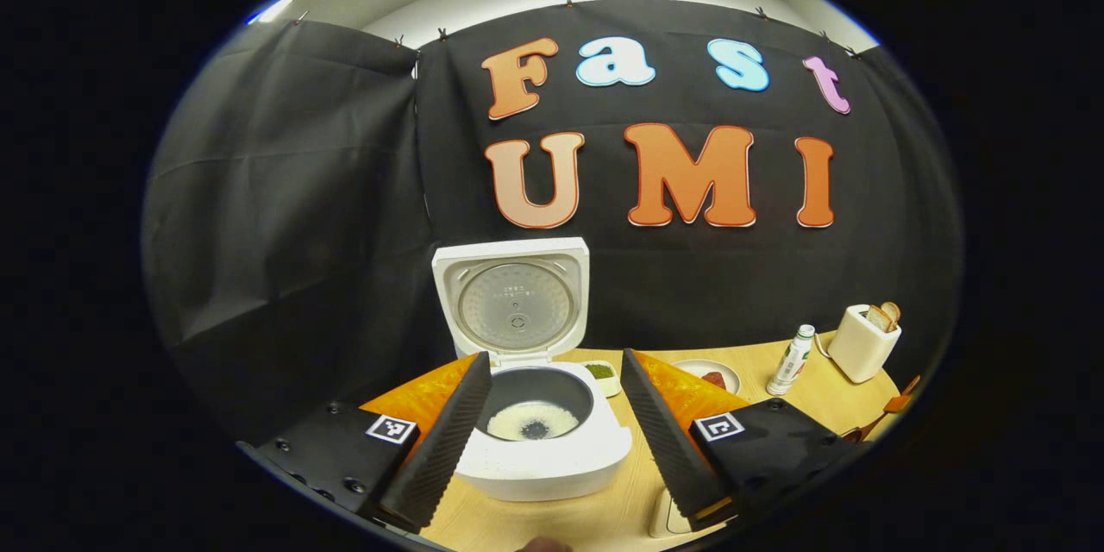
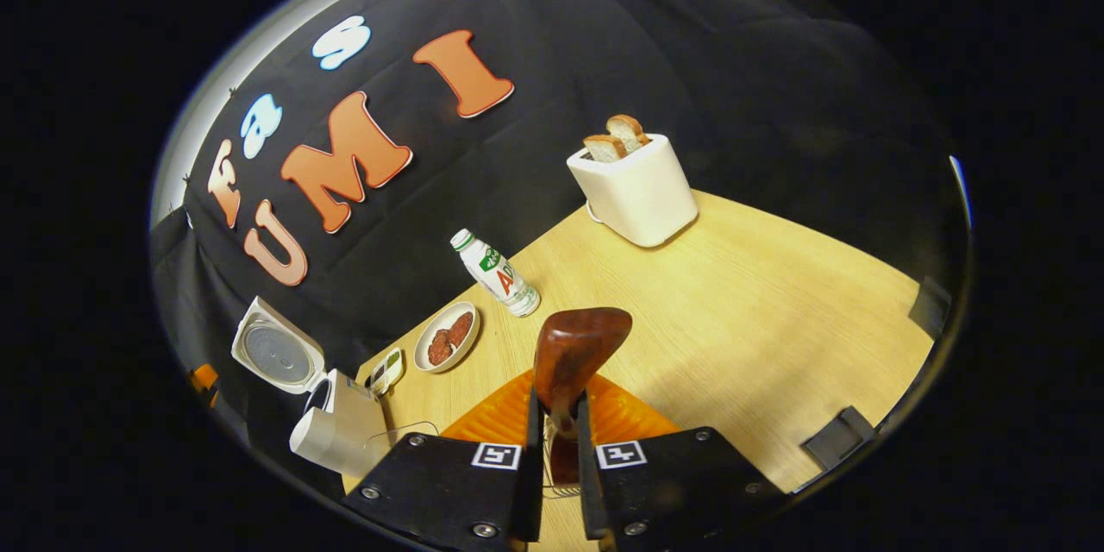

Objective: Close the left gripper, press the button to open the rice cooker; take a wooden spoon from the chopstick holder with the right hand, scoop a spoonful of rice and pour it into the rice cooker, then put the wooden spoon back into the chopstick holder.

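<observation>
The white rice cooker [image 1: 552, 448] stands on the wooden table with its lid [image 1: 515, 302] raised upright. A thin ring of white rice lies in its dark inner pot [image 1: 533, 421]. My left gripper [image 1: 553, 358] is open and hangs in front of the cooker, one finger to each side of the pot, touching nothing. My right gripper [image 2: 559, 401] is shut on the wooden spoon [image 2: 576, 349], whose brown bowl sticks out beyond the fingertips over the table. From the right gripper view, the open cooker [image 2: 336, 431] sits far off to the lower left.
A white toaster [image 2: 634, 190] with two bread slices stands at the table's back. A small bottle [image 2: 498, 273], a plate of reddish-brown food [image 2: 445, 336] and a little dish with something green [image 1: 602, 373] lie between toaster and cooker. Bare tabletop [image 2: 776, 302] spreads right of the spoon.
</observation>
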Demonstrator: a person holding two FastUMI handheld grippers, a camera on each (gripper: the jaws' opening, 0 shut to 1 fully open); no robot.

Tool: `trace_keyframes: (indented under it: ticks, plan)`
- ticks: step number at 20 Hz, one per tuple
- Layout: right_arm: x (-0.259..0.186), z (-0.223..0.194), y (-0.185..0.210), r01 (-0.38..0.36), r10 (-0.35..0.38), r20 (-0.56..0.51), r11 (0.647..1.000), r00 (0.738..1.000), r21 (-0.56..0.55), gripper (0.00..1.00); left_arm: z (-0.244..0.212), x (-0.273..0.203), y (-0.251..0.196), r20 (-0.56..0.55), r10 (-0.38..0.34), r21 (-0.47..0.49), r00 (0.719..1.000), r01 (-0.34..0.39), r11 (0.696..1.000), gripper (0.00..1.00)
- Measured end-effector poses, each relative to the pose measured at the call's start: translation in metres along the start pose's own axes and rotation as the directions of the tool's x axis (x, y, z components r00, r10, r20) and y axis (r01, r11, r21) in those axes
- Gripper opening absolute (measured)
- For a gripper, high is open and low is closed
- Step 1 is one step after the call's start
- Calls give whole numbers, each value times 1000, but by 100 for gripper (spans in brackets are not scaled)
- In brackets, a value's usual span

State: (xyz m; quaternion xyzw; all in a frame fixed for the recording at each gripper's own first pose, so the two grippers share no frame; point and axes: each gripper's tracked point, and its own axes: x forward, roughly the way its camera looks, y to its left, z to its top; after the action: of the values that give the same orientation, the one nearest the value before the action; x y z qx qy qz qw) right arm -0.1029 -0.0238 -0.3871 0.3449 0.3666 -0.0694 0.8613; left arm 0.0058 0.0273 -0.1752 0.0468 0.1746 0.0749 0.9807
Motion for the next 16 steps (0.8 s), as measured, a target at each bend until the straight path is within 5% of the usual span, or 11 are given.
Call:
trace_keyframes:
  ticks: [5,7,10,11,12,16]
  plan:
    - [3,-9,-6,15,-15,-15,1000,1000,11,24,9,18,42,-1,62,-59,998,-62,996,99]
    - [-3,-17,-12,37,-37,-62,999,997,3,35,15,26,55,3,81,-74,997,-81,994,100]
    - [-12,-11,-18,66,-67,-66,998,996,-20,64,34,45,70,19,86,-92,996,-84,992,99]
    - [-17,-7,-20,80,-81,-58,996,995,-31,59,44,54,72,23,77,-101,997,-74,992,100]
    - [-22,-2,-20,93,-95,-49,995,994,-46,78,53,64,77,22,79,-105,997,-77,991,100]
    - [-49,21,-21,140,-138,21,980,990,-141,90,82,111,80,-9,46,-129,999,-47,991,98]
